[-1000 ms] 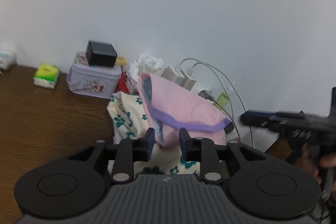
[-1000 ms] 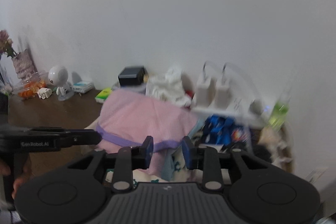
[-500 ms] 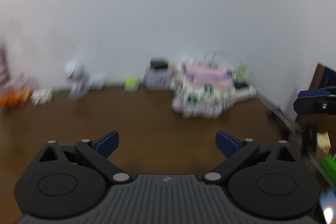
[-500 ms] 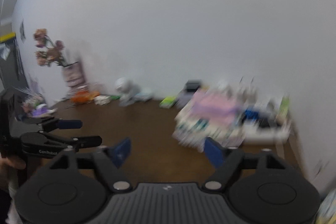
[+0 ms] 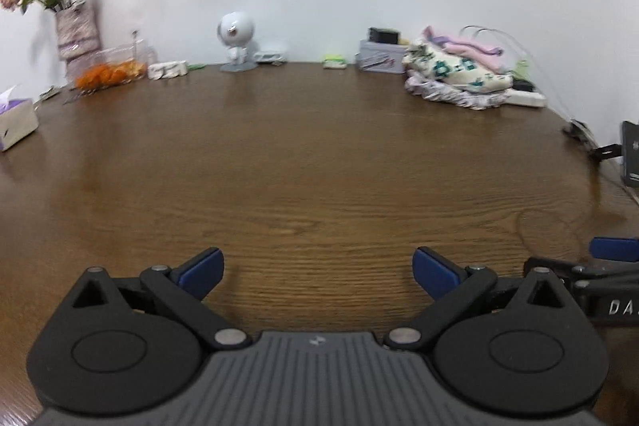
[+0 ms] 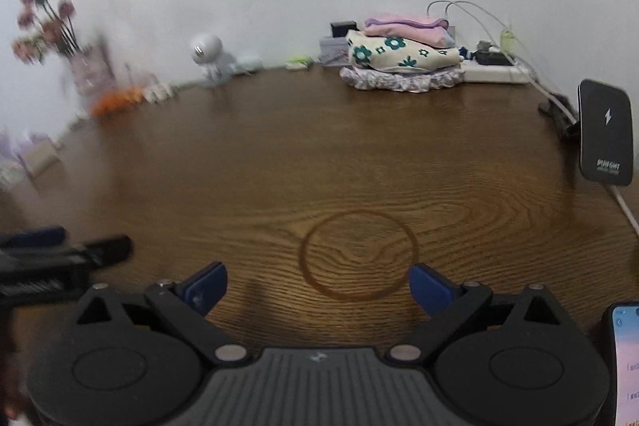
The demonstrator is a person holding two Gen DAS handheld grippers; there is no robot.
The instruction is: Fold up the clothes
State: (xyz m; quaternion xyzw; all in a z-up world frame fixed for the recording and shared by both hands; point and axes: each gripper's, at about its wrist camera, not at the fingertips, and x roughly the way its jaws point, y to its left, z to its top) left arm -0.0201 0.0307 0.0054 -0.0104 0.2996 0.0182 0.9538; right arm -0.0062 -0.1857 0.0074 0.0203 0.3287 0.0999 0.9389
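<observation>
The brown worktop (image 5: 311,154) lies bare across its whole middle and near side, wide room for moving; a faint ring mark (image 6: 358,255) in the grain sits just ahead of the right tongs (image 6: 317,284).

The folded clothes (image 6: 403,60) are stacked at the far right corner against the wall: a pink piece (image 6: 411,26) on top, a cream flowered piece under it, a frilled lilac one at the bottom. Just beside the stack along the far edge stand a small tin (image 5: 379,55) with a black box on it, a white power strip (image 6: 495,72) with cables, a green packet (image 5: 334,60) and a small white round-headed figure (image 5: 236,40). At the far left corner are a vase of dried flowers (image 5: 74,26) and a clear box of orange pieces (image 5: 110,68); a tissue box (image 5: 16,116) stands at the left edge. A black charging pad on a stand (image 6: 605,130) rises at the right edge, with a phone (image 6: 625,362) at the near right.

The left tongs (image 5: 317,272) are released, jaws wide, nothing between them. The right tongs' jaws are opening, also with nothing between them. A second ago both pairs were nearly clenched right at the pink piece; now they are well apart from the stack, over the near side of the worktop.
</observation>
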